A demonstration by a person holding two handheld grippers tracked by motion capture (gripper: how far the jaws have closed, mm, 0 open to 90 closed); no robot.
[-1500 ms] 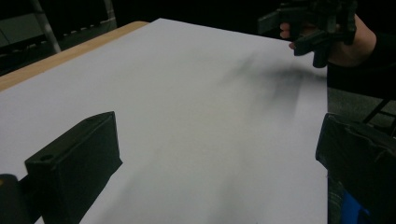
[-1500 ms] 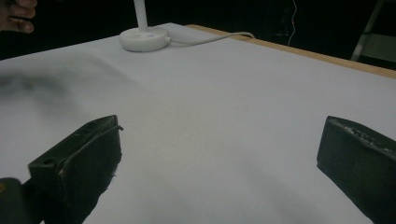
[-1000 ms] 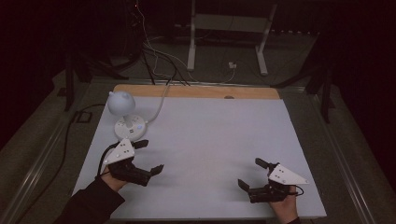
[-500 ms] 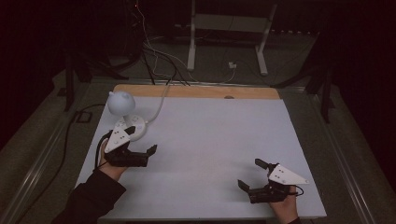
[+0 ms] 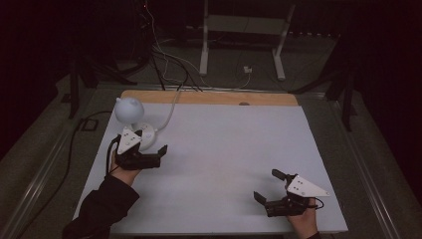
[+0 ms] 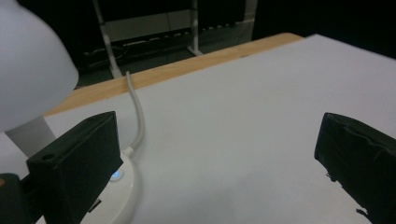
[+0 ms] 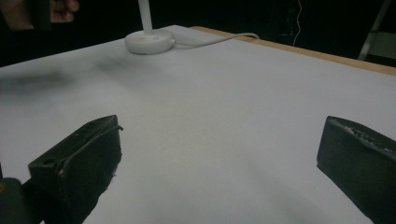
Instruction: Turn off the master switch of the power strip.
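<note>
High view: left gripper (image 5: 152,149), jaws wide, sits just beside the round base of the small white globe-headed desk lamp (image 5: 133,122) at the white table's (image 5: 224,149) left, right gripper (image 5: 271,186) wide near the front; left gripper view: lamp base touching or just behind one jaw.

The lamp (image 5: 130,119) is white all over: a matt white globe head, a white round base (image 6: 116,196) with a small blue light on it, and a white cord (image 6: 137,112). The table (image 5: 224,164) has a plain pale grey-white top, with a light wood strip (image 5: 209,97) along its far edge. Both grippers, left (image 5: 149,154) and right (image 5: 268,186), have black jaws and bodies, each topped by a pale grey plate with dark dots. The sleeve (image 5: 102,209) is black.
</note>
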